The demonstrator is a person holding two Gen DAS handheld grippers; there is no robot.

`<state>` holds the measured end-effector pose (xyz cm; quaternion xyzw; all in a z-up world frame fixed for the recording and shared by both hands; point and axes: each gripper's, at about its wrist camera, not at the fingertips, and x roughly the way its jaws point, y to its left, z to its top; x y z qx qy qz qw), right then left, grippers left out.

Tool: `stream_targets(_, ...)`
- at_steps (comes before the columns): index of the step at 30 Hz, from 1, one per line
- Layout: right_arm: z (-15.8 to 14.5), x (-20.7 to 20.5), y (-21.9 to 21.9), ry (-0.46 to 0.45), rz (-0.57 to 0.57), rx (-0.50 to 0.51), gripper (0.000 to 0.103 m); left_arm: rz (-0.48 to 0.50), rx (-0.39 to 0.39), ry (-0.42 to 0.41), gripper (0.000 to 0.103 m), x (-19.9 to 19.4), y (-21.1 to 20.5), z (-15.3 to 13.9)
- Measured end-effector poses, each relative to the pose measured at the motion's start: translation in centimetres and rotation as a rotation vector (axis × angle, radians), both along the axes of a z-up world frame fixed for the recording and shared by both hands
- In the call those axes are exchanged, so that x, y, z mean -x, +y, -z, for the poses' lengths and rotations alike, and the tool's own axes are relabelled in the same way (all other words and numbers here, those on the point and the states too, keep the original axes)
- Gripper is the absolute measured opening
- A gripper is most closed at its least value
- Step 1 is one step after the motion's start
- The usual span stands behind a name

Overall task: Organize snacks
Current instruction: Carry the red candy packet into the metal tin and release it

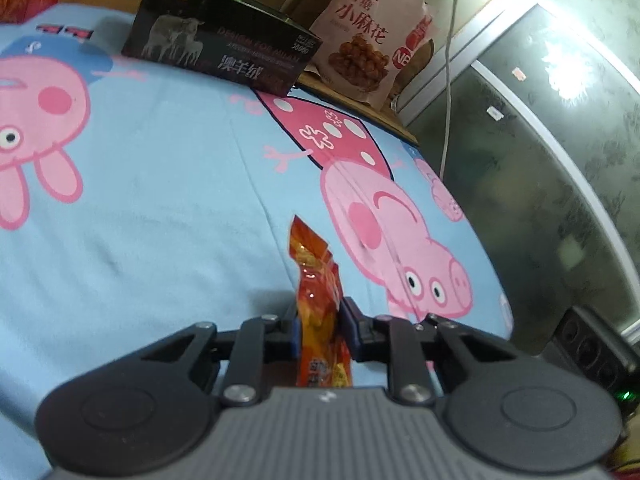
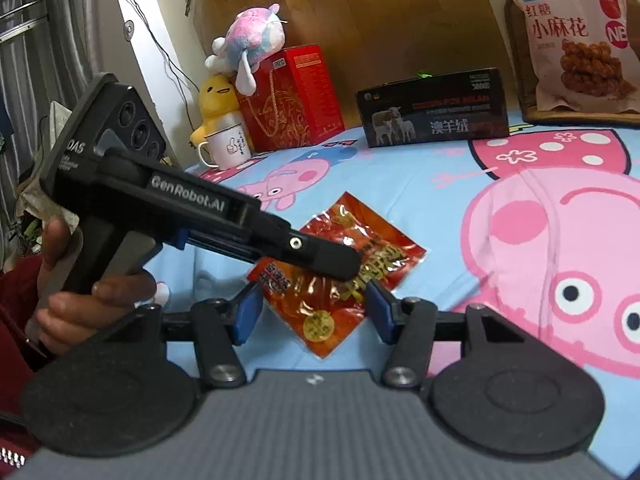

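Observation:
A red foil snack packet stands edge-on between the fingers of my left gripper, which is shut on it. In the right wrist view the same packet hangs just above the blue pig-print sheet, pinched near its middle by the left gripper, which a hand holds. My right gripper is open, its blue pads standing either side of the packet's lower corner without pressing it. A black box lies at the back, with a pink snack bag leaning to its right.
At the back left stand a red gift box, plush toys and a white mug. In the left wrist view the black box and pink bag lie ahead; a glass cabinet and white cable border the bed's right.

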<state>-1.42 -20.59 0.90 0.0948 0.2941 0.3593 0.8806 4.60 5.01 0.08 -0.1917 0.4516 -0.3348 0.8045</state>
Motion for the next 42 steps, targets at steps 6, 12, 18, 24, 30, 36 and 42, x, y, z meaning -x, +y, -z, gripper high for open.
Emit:
stream_targets(6,0.0,0.4,0.2,-0.017,-0.001,0.038,0.065,0.023,0.127,0.042,0.017,-0.7,0.9,-0.1)
stream_targets(12,-0.9,-0.9,0.2,-0.008,-0.016,-0.038,0.049,0.014,0.116,-0.018,0.018,-1.9,1.0,-2.0)
stream_targets(18,-3.7,-4.1,1.9,-0.13,0.028,0.014,0.049,0.022,0.064,-0.173,0.018,-5.6,0.3,-6.6)
stream_targets(24,-6.5,-11.6,3.5,-0.229,0.092,0.019,0.049,0.0,-0.001,-0.312,0.019,-13.3,-0.8,-11.0)
stream_targets(30,-7.0,-20.7,4.7,-0.246,0.191,0.064,0.051,-0.014,-0.069,-0.359,0.029,-21.4,-3.7,-11.7)
stream_targets(36,-4.7,-24.2,4.3,-0.151,0.255,0.109,0.051,-0.092,-0.22,-0.306,0.039,-25.7,-5.2,-8.2)
stream_targets(42,-4.1,-19.1,1.8,-0.158,0.28,-0.009,0.054,-0.222,-0.251,-0.381,0.044,-23.2,-2.9,-9.0)
